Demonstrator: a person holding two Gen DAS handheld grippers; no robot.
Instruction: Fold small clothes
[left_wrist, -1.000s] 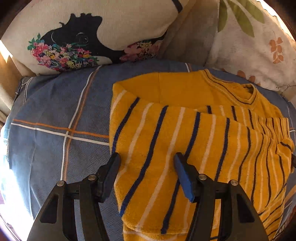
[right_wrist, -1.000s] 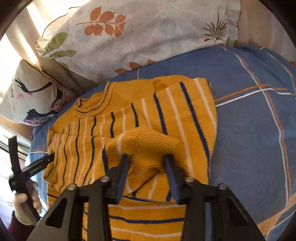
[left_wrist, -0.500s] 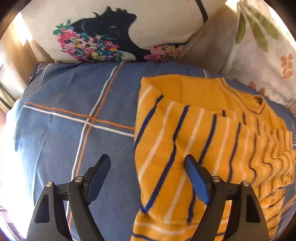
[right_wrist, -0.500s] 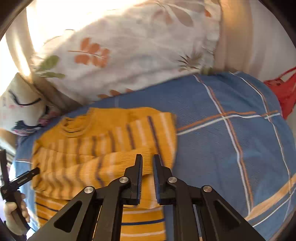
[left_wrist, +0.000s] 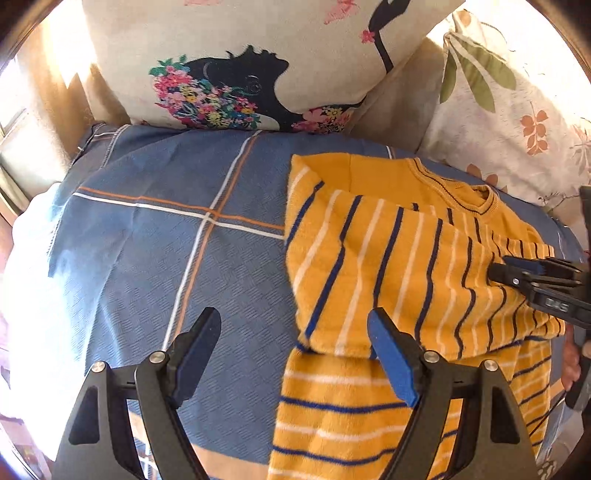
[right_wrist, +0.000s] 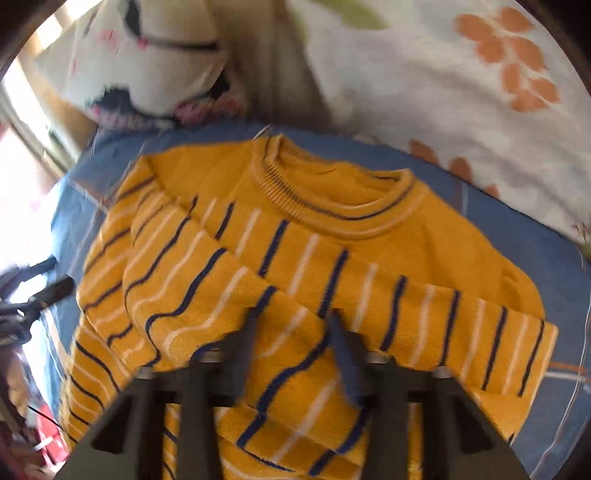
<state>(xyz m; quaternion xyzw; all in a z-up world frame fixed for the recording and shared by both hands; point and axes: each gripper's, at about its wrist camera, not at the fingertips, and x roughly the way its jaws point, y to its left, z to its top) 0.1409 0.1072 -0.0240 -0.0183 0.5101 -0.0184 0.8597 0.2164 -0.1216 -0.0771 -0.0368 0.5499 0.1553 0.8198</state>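
Yellow striped sweater (left_wrist: 388, 258) lies part-folded on the blue checked bedsheet (left_wrist: 166, 240).
Left claw (left_wrist: 295, 354), just widened, stands spread with the sweater's edge between its fingers; right claw (right_wrist: 293, 343), blurred, is parted above the sweater.

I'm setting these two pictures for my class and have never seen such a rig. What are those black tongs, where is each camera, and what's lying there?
A person holds a two-finger gripper in each hand; a camera on each looks along its fingers. One picture is from the left gripper, whose jaws have just been opening and stand wide, empty. The other, blurred, is from the right gripper, fingers apart over the cloth. A yellow striped sweater, partly folded, lies on a blue checked blanket before two printed pillows.
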